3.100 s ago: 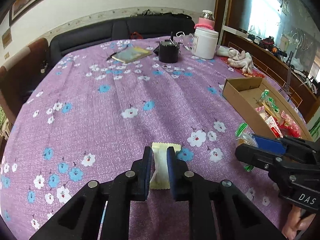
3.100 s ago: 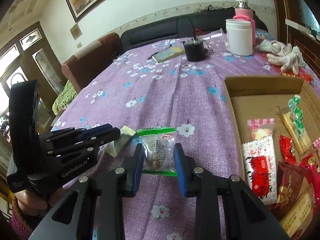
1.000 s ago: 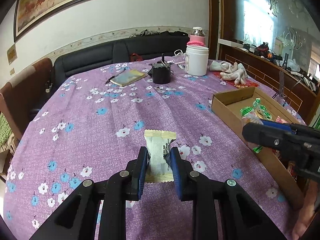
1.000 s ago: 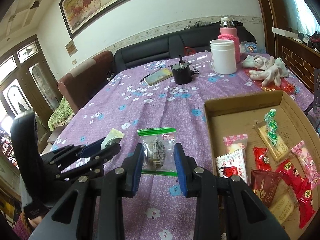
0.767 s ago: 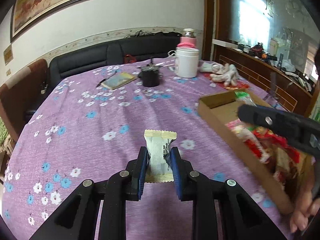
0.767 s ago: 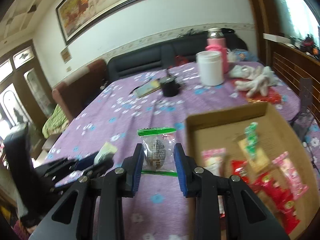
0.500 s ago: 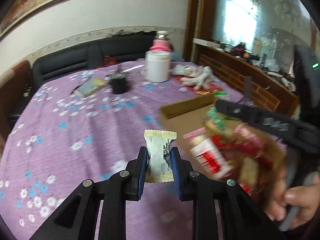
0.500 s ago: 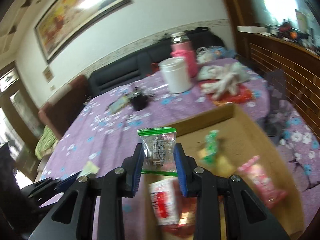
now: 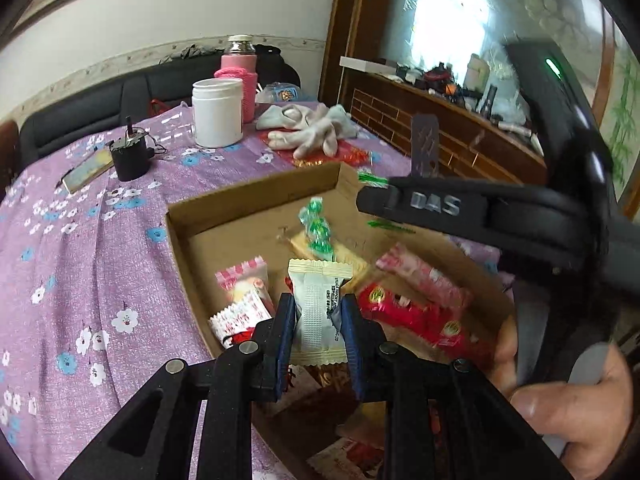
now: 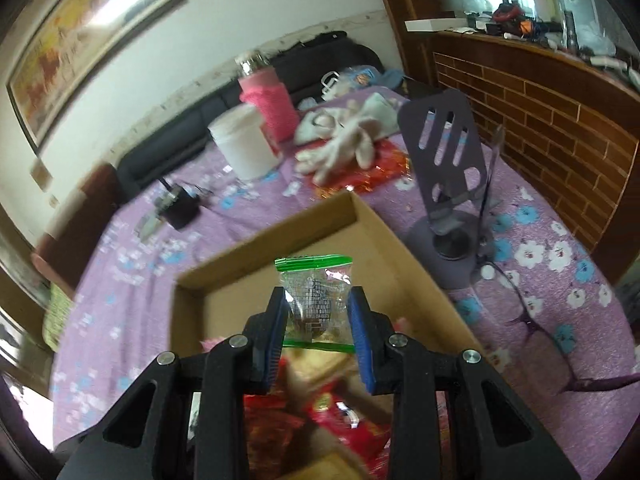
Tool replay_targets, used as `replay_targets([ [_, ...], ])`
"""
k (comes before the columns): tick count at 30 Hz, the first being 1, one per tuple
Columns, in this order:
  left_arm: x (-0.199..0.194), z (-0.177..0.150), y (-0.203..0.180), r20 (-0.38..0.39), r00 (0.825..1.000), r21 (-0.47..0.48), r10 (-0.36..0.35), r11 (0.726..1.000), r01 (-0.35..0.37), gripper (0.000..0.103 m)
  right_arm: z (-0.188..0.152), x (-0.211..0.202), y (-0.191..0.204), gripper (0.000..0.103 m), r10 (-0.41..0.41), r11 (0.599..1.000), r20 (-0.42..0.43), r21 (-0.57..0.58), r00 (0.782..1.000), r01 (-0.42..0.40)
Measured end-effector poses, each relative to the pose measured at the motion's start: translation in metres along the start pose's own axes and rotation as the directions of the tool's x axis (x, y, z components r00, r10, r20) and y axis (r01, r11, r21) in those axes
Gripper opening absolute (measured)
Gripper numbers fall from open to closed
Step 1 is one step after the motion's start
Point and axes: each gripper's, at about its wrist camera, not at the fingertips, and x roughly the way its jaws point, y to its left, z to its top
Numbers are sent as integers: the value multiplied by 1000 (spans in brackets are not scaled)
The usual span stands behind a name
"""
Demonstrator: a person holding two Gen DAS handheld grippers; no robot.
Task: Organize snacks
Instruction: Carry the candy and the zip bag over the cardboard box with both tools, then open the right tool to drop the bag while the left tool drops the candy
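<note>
My left gripper (image 9: 318, 312) is shut on a cream-white snack packet (image 9: 319, 308) and holds it above the near part of the cardboard box (image 9: 256, 196). My right gripper (image 10: 318, 314) is shut on a clear green-edged snack bag (image 10: 316, 300) and holds it above the same box (image 10: 372, 220). The right gripper also shows in the left wrist view (image 9: 372, 200), over the box's far right side. The box holds several wrapped snacks: red packets (image 9: 416, 312), a pink one (image 9: 420, 276) and green candies (image 9: 318, 224).
The box lies on a purple flowered tablecloth (image 9: 80, 248). Behind it stand a white jar (image 9: 217, 112), a pink bottle (image 9: 239, 76), a black cup (image 9: 130, 156), white gloves (image 9: 312, 130) and a phone (image 9: 86, 166). A purple phone stand (image 10: 448, 184) is right of the box.
Both grippers have swung right from over the tablecloth to above the box, each still holding its snack. The right gripper now sits further over the box.
</note>
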Motion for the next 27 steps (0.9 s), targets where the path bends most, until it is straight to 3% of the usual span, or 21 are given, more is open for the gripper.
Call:
replay_targets([
  [6, 6, -14, -1, -26, 1000, 35, 2, 999, -1, 23, -3, 9, 9, 31, -28, 998, -30, -53, 999, 26],
  [19, 1, -21, -8, 9, 999, 101, 49, 994, -49, 23, -6, 10, 13, 31, -110, 989, -52, -108, 993, 103],
  [27, 1, -22, -10, 17, 998, 120, 68, 990, -69, 23, -7, 15, 13, 31, -110, 988, -76, -117, 991, 101],
])
